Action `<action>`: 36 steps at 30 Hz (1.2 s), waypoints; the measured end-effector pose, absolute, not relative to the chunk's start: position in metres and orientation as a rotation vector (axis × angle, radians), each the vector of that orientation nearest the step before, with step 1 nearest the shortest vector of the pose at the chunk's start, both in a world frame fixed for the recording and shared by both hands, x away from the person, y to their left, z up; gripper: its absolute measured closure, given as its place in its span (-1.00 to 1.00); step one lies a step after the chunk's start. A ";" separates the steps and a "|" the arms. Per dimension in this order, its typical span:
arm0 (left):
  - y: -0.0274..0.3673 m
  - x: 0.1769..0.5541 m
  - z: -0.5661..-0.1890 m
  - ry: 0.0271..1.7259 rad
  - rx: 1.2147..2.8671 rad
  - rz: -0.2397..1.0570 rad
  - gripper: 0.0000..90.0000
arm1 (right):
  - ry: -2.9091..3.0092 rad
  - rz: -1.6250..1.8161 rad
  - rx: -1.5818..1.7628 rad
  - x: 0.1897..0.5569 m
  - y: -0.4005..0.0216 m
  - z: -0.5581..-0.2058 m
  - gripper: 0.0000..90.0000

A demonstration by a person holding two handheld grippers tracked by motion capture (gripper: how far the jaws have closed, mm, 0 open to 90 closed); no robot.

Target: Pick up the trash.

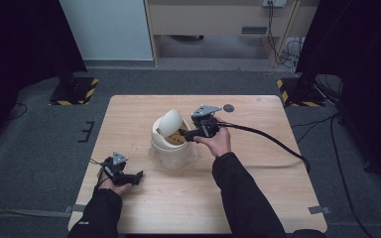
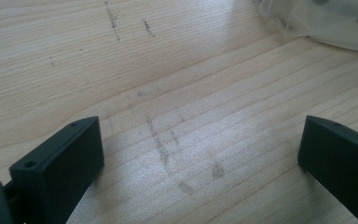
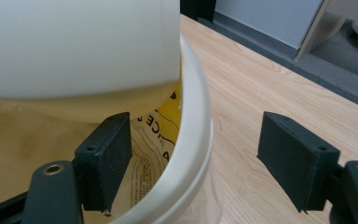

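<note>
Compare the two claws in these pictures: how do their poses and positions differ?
The right claw straddles the white bin's rim, one jaw inside and one outside; the left claw has nothing between its jaws. The right reaches mid-table; the left rests low near the table's front-left. Both stand open, each held in a hand.

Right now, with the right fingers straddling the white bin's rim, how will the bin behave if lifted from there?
The bin looks like thin plastic, so probably light. Held at one side of the rim alone, it would likely tilt. Its swing lid is tipped open and may flap. The right gripper has one finger inside and one outside, pads not yet pressing; the smooth rim could slip.
</note>
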State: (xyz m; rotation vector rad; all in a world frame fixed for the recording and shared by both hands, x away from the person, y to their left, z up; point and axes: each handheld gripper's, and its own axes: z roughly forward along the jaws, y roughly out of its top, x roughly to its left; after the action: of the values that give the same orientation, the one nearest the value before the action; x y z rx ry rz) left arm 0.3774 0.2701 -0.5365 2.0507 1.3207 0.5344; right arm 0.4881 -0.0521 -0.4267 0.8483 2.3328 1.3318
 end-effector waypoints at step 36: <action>0.270 0.377 -0.537 1.322 2.050 0.535 -1.00 | 2.183 1.440 0.885 0.417 -0.162 -0.407 -0.46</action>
State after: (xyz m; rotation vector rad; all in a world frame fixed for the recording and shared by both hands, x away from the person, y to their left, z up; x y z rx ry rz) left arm 0.3772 0.2699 -0.5365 2.0503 1.3216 0.5350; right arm 0.4169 -0.1617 -0.4072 0.8848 2.1834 1.4404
